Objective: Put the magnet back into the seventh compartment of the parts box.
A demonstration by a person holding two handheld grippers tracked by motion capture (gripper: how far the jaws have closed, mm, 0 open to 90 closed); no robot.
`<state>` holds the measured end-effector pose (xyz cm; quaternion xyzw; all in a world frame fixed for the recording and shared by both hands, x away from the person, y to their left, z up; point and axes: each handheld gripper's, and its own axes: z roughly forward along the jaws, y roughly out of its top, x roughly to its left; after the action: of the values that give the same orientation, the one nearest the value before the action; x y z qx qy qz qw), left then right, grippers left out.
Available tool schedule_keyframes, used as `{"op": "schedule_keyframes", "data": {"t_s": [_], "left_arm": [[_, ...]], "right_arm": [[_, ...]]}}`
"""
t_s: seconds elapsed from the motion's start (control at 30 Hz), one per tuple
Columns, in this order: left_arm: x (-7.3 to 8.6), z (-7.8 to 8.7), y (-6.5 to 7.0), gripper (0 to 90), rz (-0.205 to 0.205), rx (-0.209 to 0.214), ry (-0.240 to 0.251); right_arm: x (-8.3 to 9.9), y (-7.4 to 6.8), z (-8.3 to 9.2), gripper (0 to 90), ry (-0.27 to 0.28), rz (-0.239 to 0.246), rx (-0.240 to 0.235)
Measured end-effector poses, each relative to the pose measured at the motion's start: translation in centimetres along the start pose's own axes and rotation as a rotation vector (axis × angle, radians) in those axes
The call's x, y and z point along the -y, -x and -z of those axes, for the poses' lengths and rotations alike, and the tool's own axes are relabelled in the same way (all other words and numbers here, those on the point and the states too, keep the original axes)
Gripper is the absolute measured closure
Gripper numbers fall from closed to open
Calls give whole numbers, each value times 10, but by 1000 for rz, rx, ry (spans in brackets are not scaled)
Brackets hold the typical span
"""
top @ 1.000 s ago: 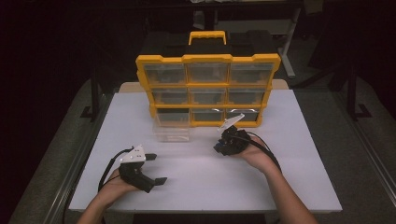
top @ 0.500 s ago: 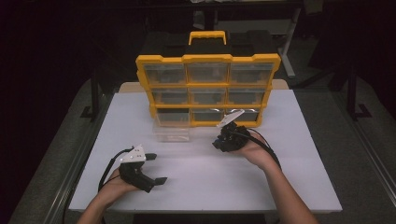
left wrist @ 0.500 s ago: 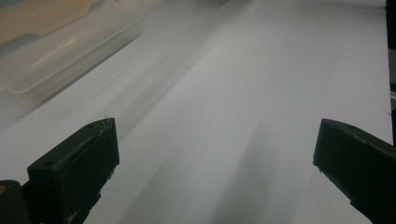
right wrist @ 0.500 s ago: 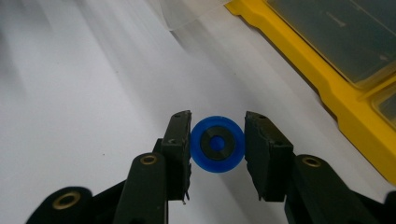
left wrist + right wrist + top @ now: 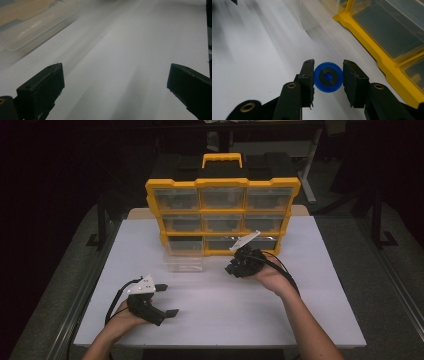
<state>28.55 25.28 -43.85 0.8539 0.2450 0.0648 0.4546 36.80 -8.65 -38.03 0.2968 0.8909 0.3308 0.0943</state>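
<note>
My right gripper [image 5: 233,268] hovers over the white table just in front of the yellow organizer [image 5: 222,183], tilted to the left. In the right gripper view its jaws [image 5: 328,65] are shut on a small blue disc [image 5: 328,78] with a dark ring at its centre. A clear plastic drawer [image 5: 184,260] stands on the table to its left, pulled out of the organizer's bottom-left slot; its corner [image 5: 312,15] lies ahead of the disc. My left gripper [image 5: 168,300] rests near the table's front left, open and with nothing in it [image 5: 115,68].
The organizer has several clear drawers in a yellow frame [image 5: 367,42] and a handle [image 5: 221,159] on top. The white table [image 5: 320,300] ends close behind both forearms. The clear drawer [image 5: 32,27] lies ahead and to the left of the left gripper.
The right gripper has edged slightly left with the blue disc in it. The left gripper has stayed where it was.
</note>
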Motion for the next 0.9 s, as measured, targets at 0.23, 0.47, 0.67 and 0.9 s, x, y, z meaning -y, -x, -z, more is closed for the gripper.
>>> {"op": "schedule_keyframes", "data": {"t_s": [0.23, 0.47, 0.67, 0.9], "left_arm": [[0, 0, 0, 7, 2, 0, 4], [0, 0, 0, 7, 3, -1, 4], [0, 0, 1, 7, 5, 0, 2], [0, 0, 0, 7, 4, -1, 5]], "right_arm": [[-7, 2, 1, 610, 6, -8, -9], [-13, 4, 1, 610, 13, -6, -19], [-19, 7, 2, 610, 11, 15, -17], [-27, 7, 2, 610, 21, 13, -21]]}}
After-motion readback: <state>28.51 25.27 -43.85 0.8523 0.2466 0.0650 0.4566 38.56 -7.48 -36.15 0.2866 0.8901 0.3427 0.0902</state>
